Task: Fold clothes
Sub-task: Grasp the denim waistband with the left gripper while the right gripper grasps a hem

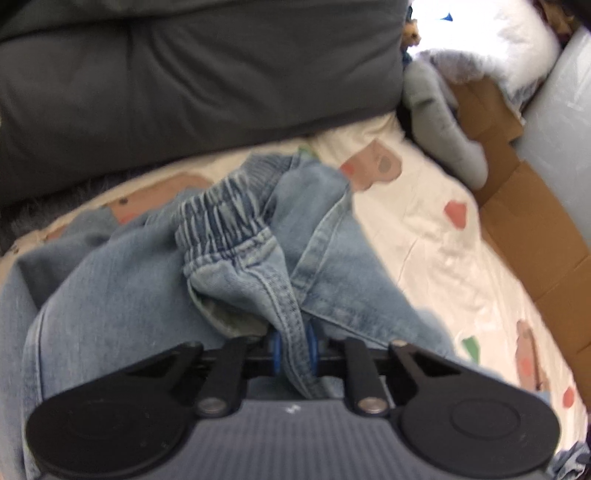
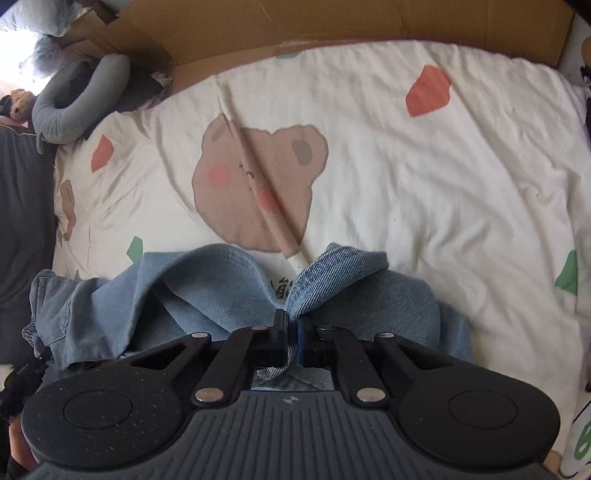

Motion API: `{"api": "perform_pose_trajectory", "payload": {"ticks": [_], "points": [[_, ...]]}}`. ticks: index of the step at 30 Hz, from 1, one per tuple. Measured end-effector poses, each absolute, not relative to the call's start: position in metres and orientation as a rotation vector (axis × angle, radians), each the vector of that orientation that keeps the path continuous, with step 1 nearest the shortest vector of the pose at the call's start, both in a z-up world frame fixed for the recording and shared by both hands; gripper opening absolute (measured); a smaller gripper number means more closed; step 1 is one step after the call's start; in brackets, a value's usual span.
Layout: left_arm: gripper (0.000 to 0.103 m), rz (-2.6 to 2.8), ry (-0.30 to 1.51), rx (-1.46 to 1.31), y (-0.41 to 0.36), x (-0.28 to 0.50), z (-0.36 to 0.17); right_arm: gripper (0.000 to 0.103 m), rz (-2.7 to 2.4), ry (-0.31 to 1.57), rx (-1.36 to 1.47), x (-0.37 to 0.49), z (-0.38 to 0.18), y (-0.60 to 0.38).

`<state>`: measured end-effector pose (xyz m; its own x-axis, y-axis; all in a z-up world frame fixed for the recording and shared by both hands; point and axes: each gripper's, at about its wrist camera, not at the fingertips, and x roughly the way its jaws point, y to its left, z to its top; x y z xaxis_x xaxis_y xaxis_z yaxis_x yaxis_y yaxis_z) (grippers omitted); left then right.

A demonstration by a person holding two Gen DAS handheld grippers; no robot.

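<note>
Light blue jeans [image 1: 122, 280] lie bunched on a cream bedsheet [image 1: 424, 229] printed with bears. In the left wrist view the elastic waistband [image 1: 225, 218] stands up in front, and my left gripper [image 1: 293, 347] is shut on a stitched denim seam that runs between its blue pads. In the right wrist view my right gripper [image 2: 291, 332] is shut on a thin edge of the jeans [image 2: 229, 291], whose cloth fans out to both sides of the pinch. Both grippers point steeply down at the bed.
A dark grey cushion [image 1: 184, 74] runs along the bed's far side in the left wrist view. Flattened brown cardboard [image 2: 332, 26] borders the sheet [image 2: 443, 184]. A grey U-shaped pillow [image 2: 70, 107] lies at the corner, with a white pillow [image 1: 517, 44] beyond.
</note>
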<state>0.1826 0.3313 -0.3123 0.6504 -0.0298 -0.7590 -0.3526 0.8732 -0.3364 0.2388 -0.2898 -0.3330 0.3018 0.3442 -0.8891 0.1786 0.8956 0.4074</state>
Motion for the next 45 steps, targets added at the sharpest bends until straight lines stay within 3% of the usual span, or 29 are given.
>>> {"api": "perform_pose_trajectory", "payload": {"ticks": [9, 24, 45], "points": [[0.005, 0.105, 0.736, -0.463, 0.345, 0.222, -0.256, 0.001, 0.166, 1.2, 0.272, 0.242, -0.303, -0.31], [0.004, 0.044, 0.63, -0.419, 0.334, 0.344, -0.2, 0.001, 0.109, 1.15, 0.069, 0.274, -0.28, -0.348], [0.004, 0.303, 0.698, -0.347, 0.339, 0.455, -0.234, 0.001, 0.038, 1.113, -0.09, 0.321, -0.305, -0.368]]}}
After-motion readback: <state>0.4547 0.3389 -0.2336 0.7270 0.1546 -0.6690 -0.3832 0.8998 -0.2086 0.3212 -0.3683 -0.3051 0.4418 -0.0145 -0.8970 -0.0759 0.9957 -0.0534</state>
